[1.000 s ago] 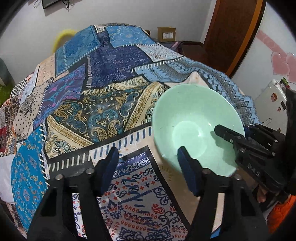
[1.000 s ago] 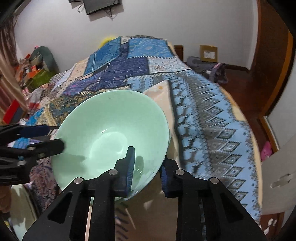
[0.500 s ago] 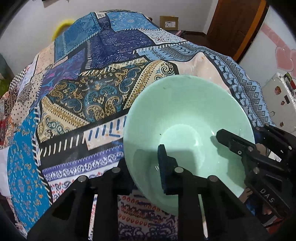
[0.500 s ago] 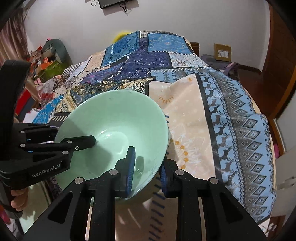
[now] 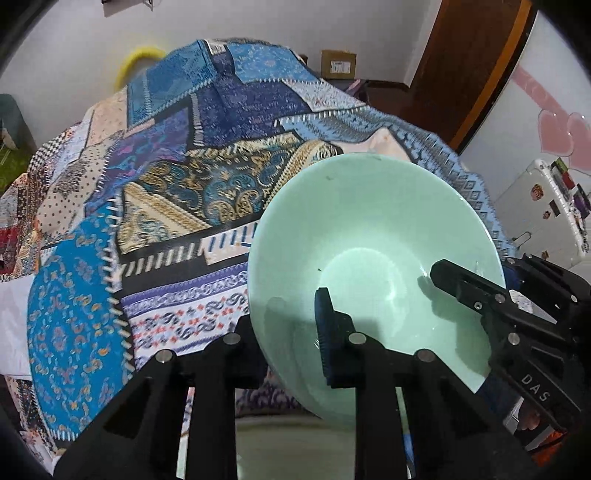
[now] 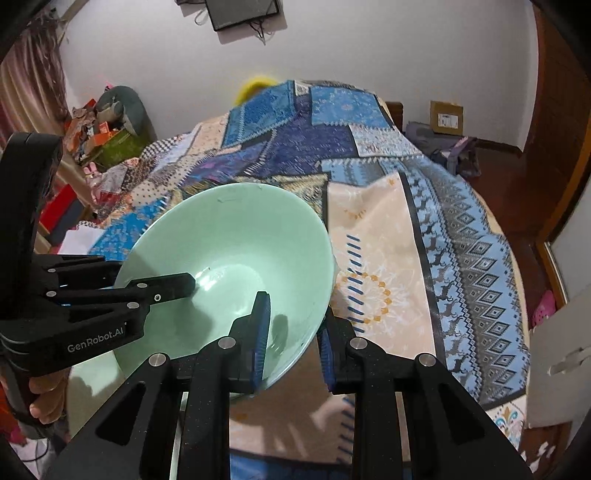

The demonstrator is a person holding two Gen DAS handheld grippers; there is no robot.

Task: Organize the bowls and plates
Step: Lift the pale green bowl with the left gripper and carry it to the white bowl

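"GenRobot.AI" reads white on the left gripper (image 6: 155, 291); "DAS" marks the right gripper (image 5: 476, 291). Each is clamped across the rim of the mint-green bowl (image 5: 373, 254), one finger inside, one outside, from opposite sides. The bowl hangs tilted above the patchwork bedspread (image 5: 166, 192). Far back sits a labelled cardboard box (image 6: 446, 117), its label unreadable.

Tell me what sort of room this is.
Probably a lived-in bedroom: a patchwork cloth covers what may be a bed or table, a screen hangs on the wall, and clutter is piled in the corner by a curtain.
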